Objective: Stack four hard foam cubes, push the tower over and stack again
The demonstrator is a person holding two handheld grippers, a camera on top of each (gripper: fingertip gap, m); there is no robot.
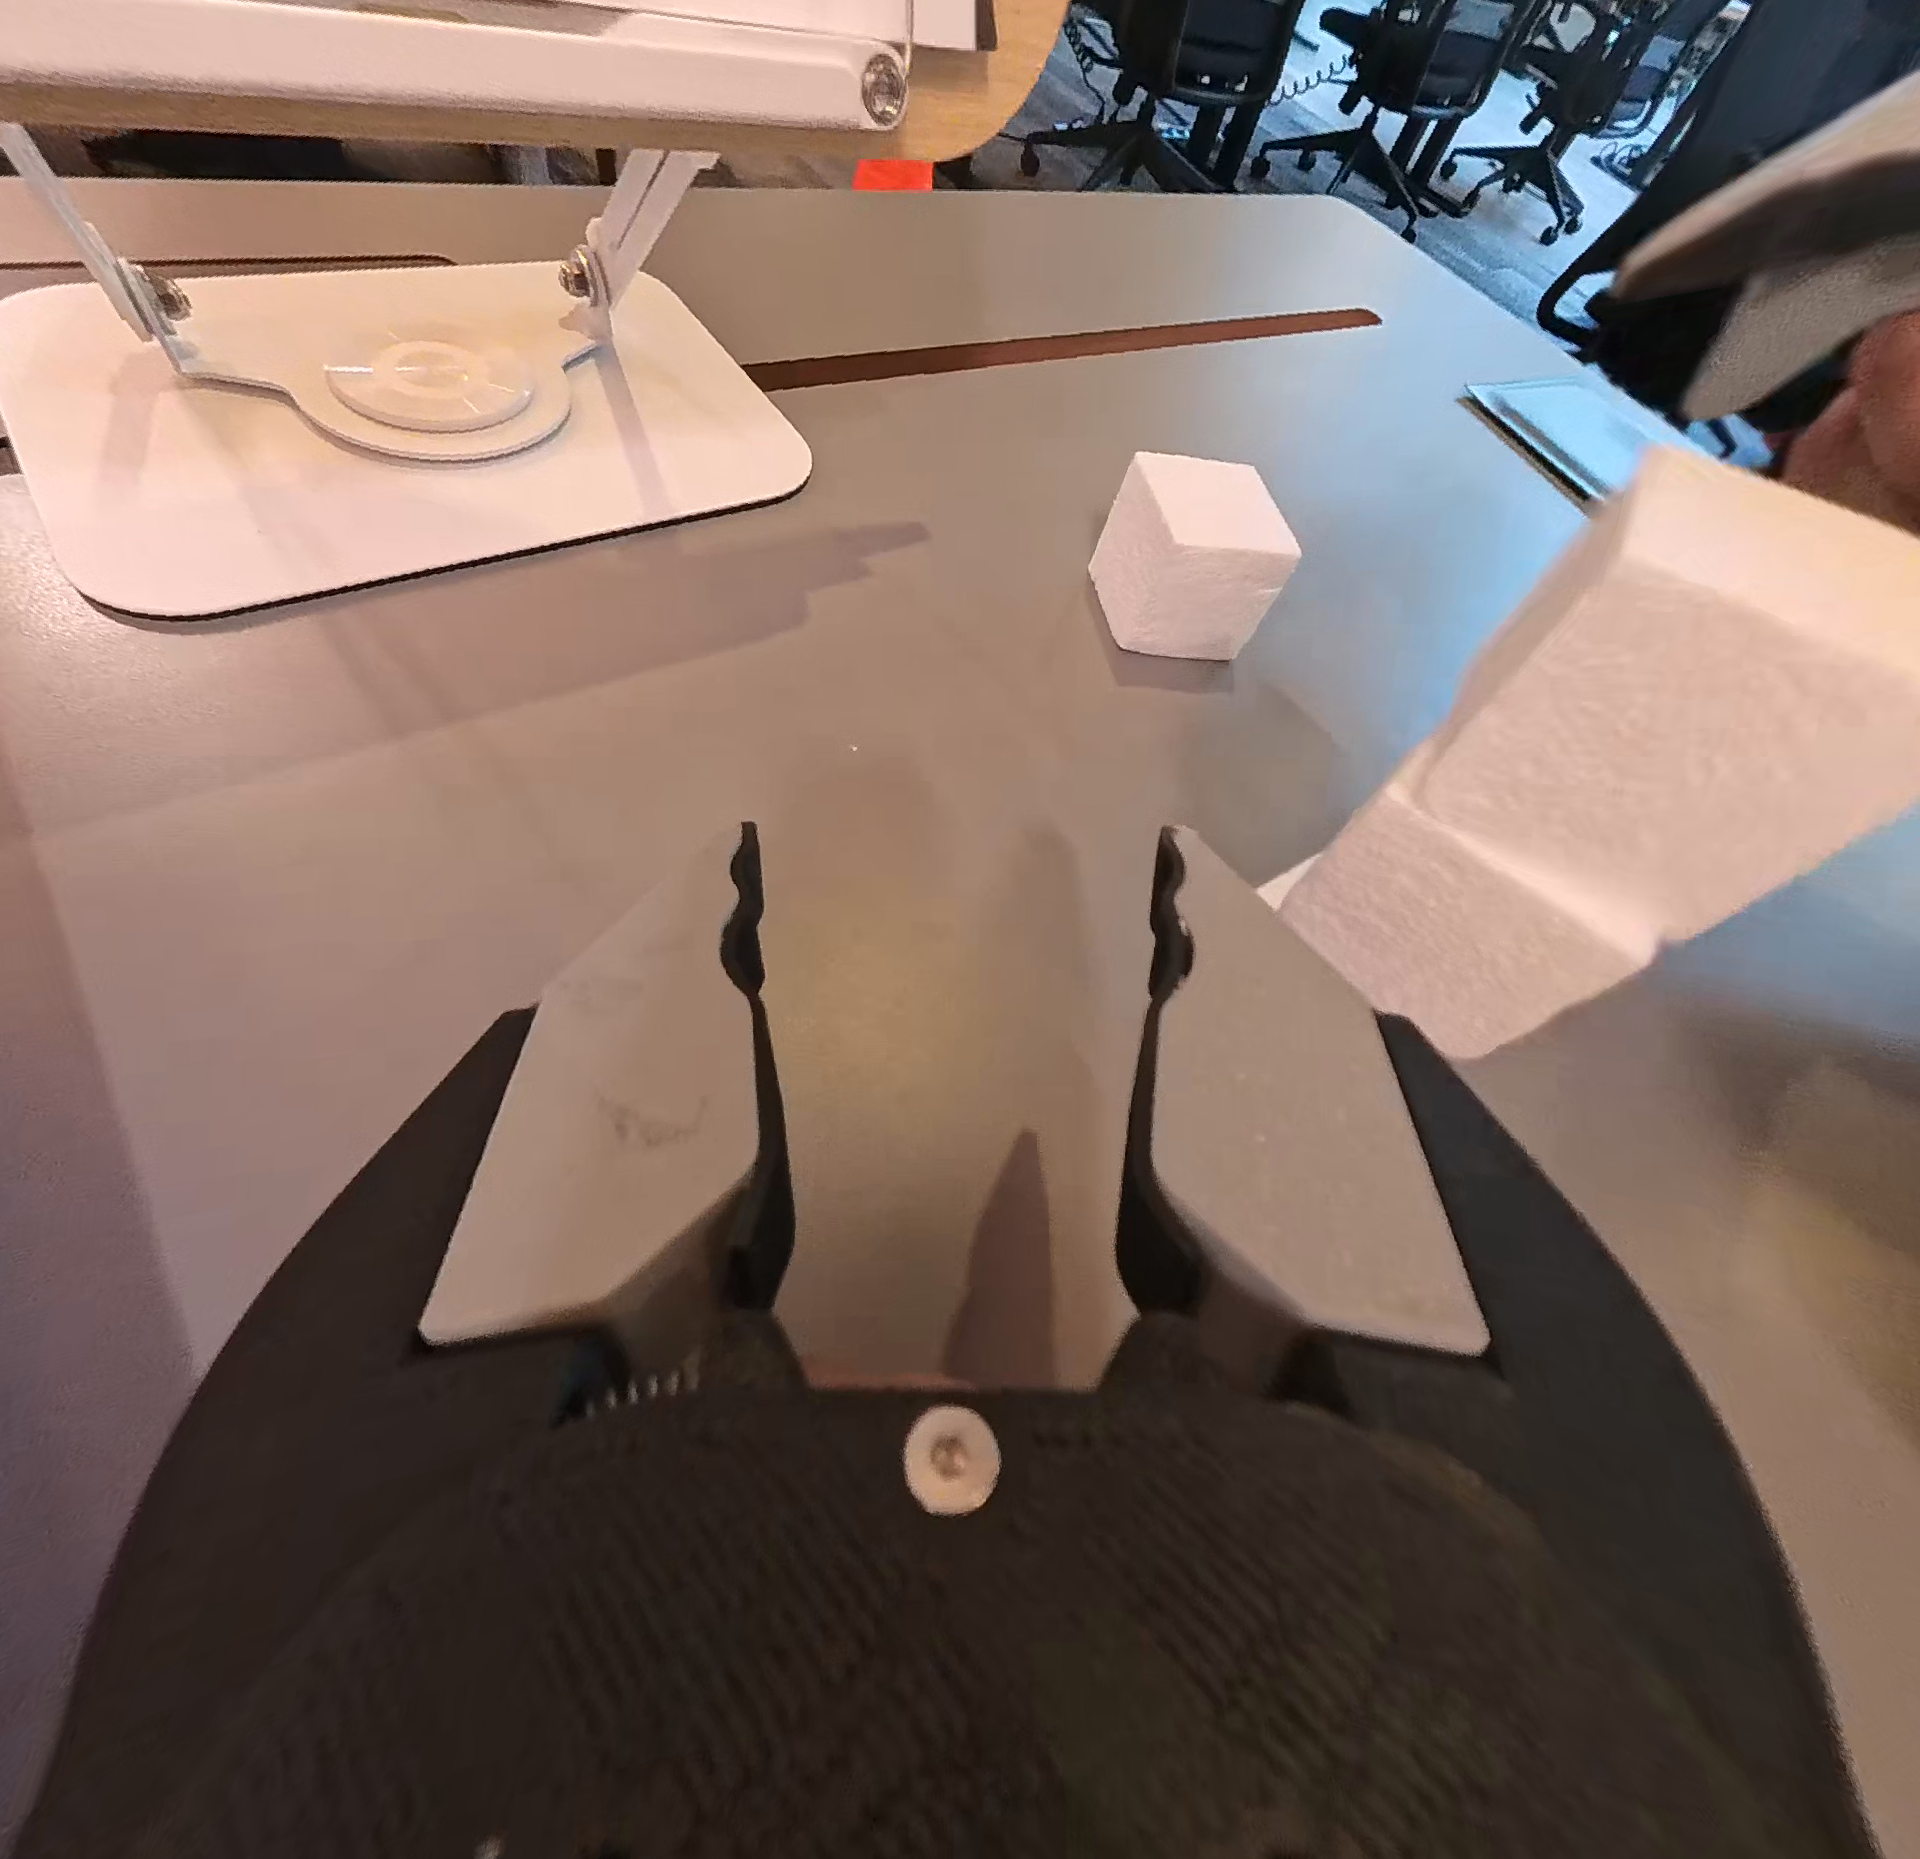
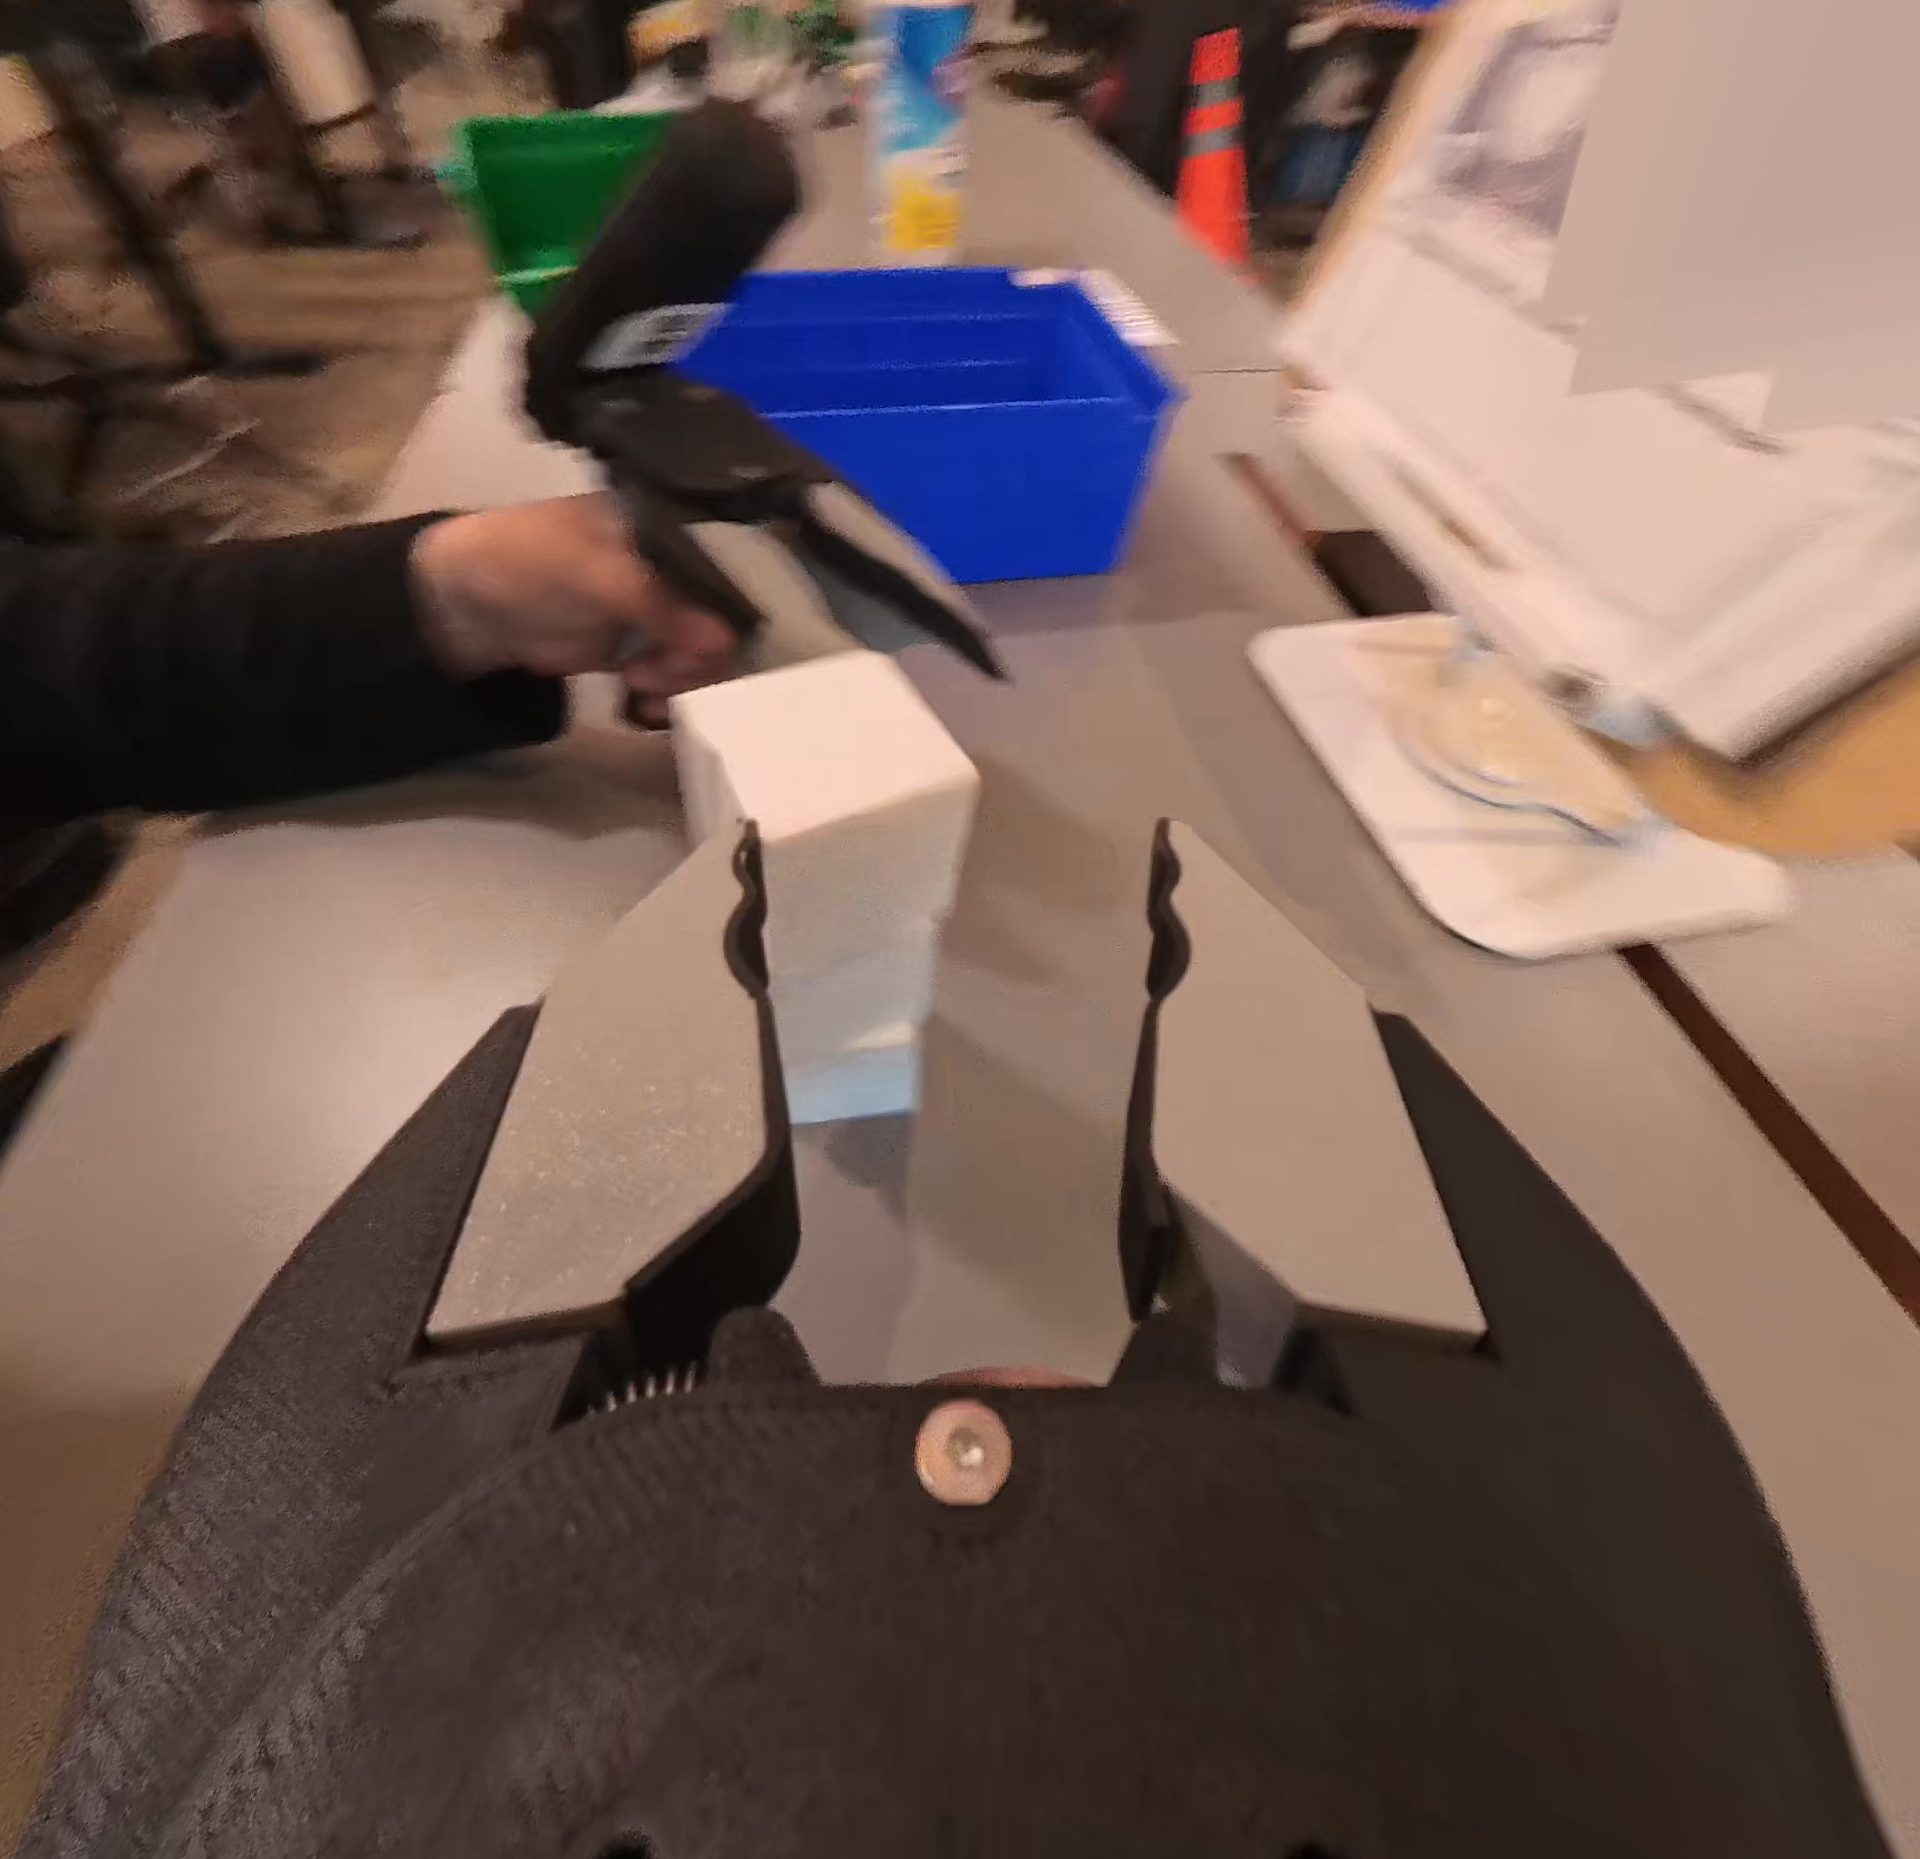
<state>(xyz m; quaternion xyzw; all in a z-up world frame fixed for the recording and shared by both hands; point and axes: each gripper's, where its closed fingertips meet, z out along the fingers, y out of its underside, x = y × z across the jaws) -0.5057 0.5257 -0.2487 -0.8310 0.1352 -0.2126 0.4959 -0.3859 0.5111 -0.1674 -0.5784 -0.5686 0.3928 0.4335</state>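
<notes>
Left wrist view: left gripper (image 1: 961, 905) hangs low over the grey worktop (image 1: 520, 822), jaws spread wide w/ nothing between them, only bare surface. One loose foam cube (image 1: 1195, 562) sits flat on the worktop ahead and a bit to the right of it, well apart from the fingertips. At the far right edge of that view a stack of foam cubes (image 1: 1621, 770) shows leaning hard across the frame; whether it's really tipping or that's just lens warp and camera tilt I can't say. Right wrist view, v. blurred: same stack (image 2: 831, 822) looks upright, at least 3 cubes high, exact count unclear. Right gripper (image 2: 961, 905) also wide open and empty, and the stack stands just ahead of it, partly hidden behind its left finger (image 2: 743, 905), so it's off to the left of the gap's centreline, not between the jaws. Can't tell if it touches. Left gripper (image 2: 904, 604) shows on the far side of the stack, held in a hand (image 2: 540, 604) w/ a dark sleeve. My read: right gripper is nearer the stack; left is better placed for the loose cube, which prob. goes on top next. White stand base (image 1: 395, 438) sits off left, clear of all this.
</notes>
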